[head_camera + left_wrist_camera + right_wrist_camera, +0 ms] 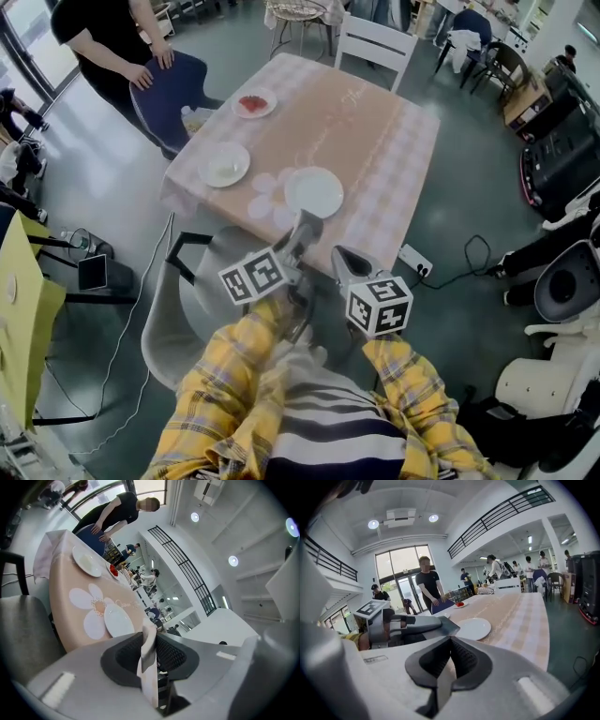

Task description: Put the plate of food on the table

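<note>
Holding the tablecloth [380,141] hem at its near edge, seemingly a cloth-straightening step.
Left gripper [306,228] and right gripper [343,258] both pinched on cloth; plate of food [254,104] sitting at far-left corner; next probably calls for letting go evenly.

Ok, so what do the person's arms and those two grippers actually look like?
Both sleeves are yellow plaid. The left gripper and right gripper are pale grey, each with two broad jaws lined with black ribbed pads. Each gripper carries a white cube printed with black square markers.
</note>
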